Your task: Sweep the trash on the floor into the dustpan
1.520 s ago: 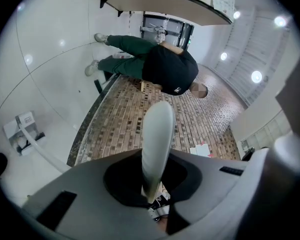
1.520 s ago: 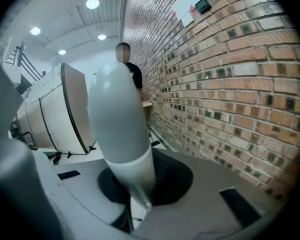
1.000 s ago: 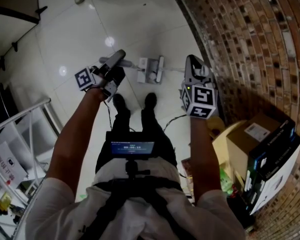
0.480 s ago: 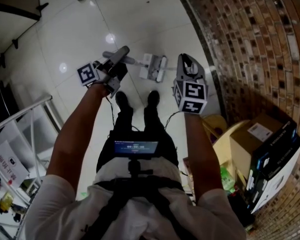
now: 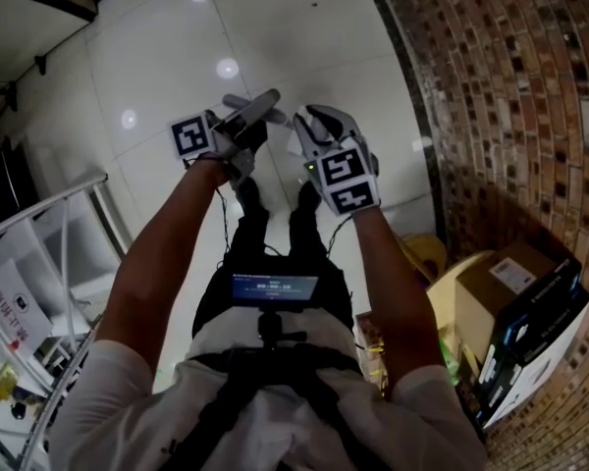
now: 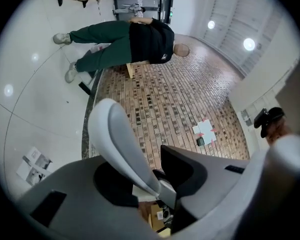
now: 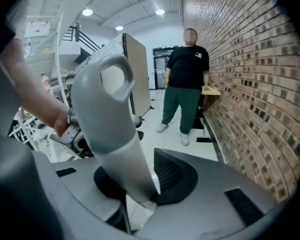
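Between brick wall (image 5: 501, 96) and metal rack (image 5: 49, 212), white floor (image 5: 157, 57), cardboard boxes (image 5: 476, 307).

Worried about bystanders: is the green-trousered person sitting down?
No, the person in black shirt and green trousers stands beside the brick wall.

Curved grey handle (image 6: 122, 149) tilted; grey handle with 1 end hole (image 7: 112, 129) upright; both above floor.

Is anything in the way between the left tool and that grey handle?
Nothing visible is in the way. The grey handle is right between the jaws of the left tool, and those jaws are opening now.
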Demonstrator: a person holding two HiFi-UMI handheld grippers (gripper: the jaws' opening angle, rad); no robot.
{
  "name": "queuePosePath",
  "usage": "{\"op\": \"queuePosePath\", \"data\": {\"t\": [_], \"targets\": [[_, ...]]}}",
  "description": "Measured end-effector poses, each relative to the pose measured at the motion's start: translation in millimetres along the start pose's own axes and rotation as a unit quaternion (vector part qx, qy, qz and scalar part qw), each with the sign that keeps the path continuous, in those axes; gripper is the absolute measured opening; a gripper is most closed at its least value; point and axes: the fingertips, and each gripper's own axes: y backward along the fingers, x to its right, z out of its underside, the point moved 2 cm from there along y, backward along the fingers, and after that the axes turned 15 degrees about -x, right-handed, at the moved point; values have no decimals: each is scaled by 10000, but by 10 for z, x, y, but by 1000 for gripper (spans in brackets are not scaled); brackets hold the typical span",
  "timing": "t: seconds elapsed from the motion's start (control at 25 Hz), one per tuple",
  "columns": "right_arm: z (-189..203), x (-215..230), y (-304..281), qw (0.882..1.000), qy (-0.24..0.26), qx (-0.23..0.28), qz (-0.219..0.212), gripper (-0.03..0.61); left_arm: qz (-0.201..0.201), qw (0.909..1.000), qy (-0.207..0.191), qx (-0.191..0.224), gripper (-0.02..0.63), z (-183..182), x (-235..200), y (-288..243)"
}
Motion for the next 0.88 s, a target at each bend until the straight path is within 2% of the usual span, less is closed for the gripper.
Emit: {"op": "queuePosePath", "data": {"t": [0.16,0.36,0.52,0.64,0.88], "targets": [[-29,-63,-111,9986,292,-217,-376,118,80,9999,104,30,117,-33,-8,26],[40,-73,-163,9906,767,-676,-913,193,142,9997,160,-97,117,-37,-17,60],[108,-52,-260,9836,1208,-1040,-839,227,191,9996,141,-146,117,-61,-12,52],[195,-49,-373,9779,1504,-1282,-687,229,183,9995,105,-234,117,-38,-5,19],[244,-46,-516,9775,1483,-1397,-545,229,5,9991,-102,-404,117,-34,-19,16]]}}
